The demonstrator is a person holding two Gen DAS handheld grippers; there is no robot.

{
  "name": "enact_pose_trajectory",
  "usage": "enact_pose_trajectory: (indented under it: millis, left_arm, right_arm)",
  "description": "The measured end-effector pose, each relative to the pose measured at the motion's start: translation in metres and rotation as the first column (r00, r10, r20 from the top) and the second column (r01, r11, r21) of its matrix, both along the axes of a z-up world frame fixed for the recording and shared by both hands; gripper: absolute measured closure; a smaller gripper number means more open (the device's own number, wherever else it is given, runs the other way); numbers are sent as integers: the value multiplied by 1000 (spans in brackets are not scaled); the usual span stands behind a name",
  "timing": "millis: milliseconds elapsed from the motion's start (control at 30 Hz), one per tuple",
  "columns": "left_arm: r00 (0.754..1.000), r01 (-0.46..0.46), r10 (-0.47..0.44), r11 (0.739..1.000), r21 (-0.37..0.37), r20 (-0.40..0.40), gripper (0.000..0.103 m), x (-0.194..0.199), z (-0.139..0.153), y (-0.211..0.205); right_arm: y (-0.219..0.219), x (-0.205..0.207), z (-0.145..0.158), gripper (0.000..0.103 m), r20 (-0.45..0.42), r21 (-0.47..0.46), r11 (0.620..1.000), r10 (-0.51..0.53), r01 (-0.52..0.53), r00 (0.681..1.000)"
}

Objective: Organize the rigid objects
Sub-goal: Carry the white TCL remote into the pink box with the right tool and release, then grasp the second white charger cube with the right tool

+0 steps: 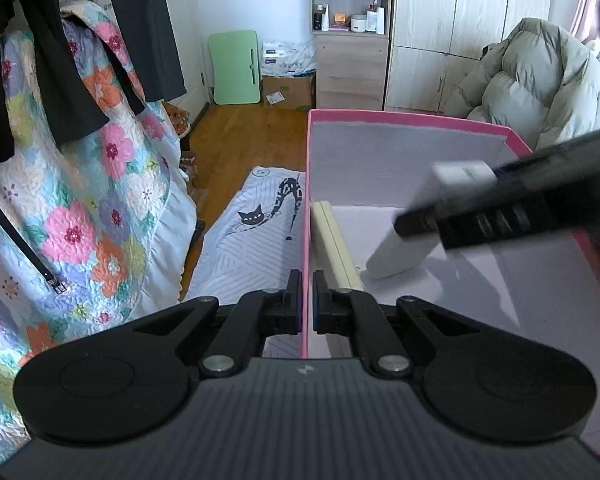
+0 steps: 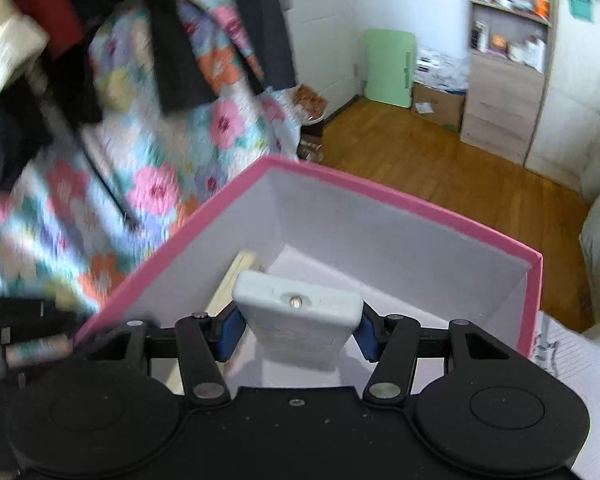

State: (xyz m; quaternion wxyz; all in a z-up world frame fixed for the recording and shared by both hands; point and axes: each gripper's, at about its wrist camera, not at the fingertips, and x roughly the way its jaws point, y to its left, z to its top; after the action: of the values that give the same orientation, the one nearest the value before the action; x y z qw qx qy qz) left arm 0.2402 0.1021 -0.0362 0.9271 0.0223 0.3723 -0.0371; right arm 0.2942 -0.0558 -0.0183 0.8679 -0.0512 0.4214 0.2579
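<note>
Lowering a white rectangular plastic block point(image 2: 298, 320) into the pink-rimmed cardboard box w/ white interior point(image 2: 400, 236): right tool point(image 2: 298, 334) clamps the block across its flat sides, blue pads point(image 2: 232, 334) pressed on both faces, block end w/ a small metal screw facing the lens. In the left wrist view the same block point(image 1: 404, 240) sits at centre right of frame, tilted, its lower end at or just above the box floor; contact can't be confirmed. Left tool point(image 1: 307, 304) at lower centre is narrowed onto the box's near-left wall point(image 1: 306, 240), one finger inside, one outside, apparently steadying it. A cream flat bar point(image 1: 334, 244) lies along that same wall, inside the box, just beside the block.

Handling (judgement): block looks rigid, light, smooth-skinned, so somewhat slippery; grip across the broad faces near mid-length suits it. Thin card wall may flex if squeezed hard. Box rests on a cat-print sheet point(image 1: 256, 236), left of centre; floral quilt point(image 1: 80, 200) at far left.
</note>
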Motion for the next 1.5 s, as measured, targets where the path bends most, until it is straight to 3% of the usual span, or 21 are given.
enact_pose_trajectory:
  millis: [133,333,467,600,700,733,767,800,867,1033,1133,1267,1500]
  left_arm:
    - [1000,-3,3,1000,4,2,99,1,0,-1]
    - [1000,-7,7,1000,30,15,99,0,0,-4]
    - [1000,-9,9,999,33,11,99,0,0,-5]
    - [1000,-13,13,999,37,10,99,0,0,-5]
    - [1000,-14,14,999,39,10,99,-1,0,-5]
    - [1000,-15,14,999,38,9,99,-1,0,-5]
    - [1000,-15,15,999,37,9,99,-1,0,-5]
    - [1000,-16,15,999,38,9,99,-1,0,-6]
    - [1000,-16,16,999,38,8,99,0,1,-6]
    - [1000,-14,14,999,46,8,99,0,0,-7]
    - [1000,-13,13,999,50,9,98,-1,0,-7]
    - [1000,-13,12,999,49,11,98,-1,0,-6]
    - [1000,-11,10,998,60,19,98,-2,2,-8]
  right_arm:
    - [-6,-13,-6,45,-45,-45,999,25,-27,999]
    - [-4,-9,-12,72,-68,-94,993,60,-66,996]
    - [9,-10,-11,83,4,-183,981,71,-69,997]
    - [21,-16,-8,86,85,-280,955,125,-97,988]
    - [27,-20,-5,84,74,-281,942,213,-184,974]
    - [27,-21,-3,78,61,-256,944,228,-206,972]
    - [22,-22,0,65,30,-184,956,239,-230,970]
    - [16,-22,5,62,1,-97,965,244,-243,970]
    - [-2,-21,13,61,-28,45,975,217,-216,976]
    - [-62,-56,35,49,98,189,980,44,-62,994]
    - [-88,-81,42,48,115,139,988,49,-65,992]
    - [-136,-111,37,47,94,72,995,-79,72,992]
    - [-203,-166,7,47,18,10,966,-258,258,966]
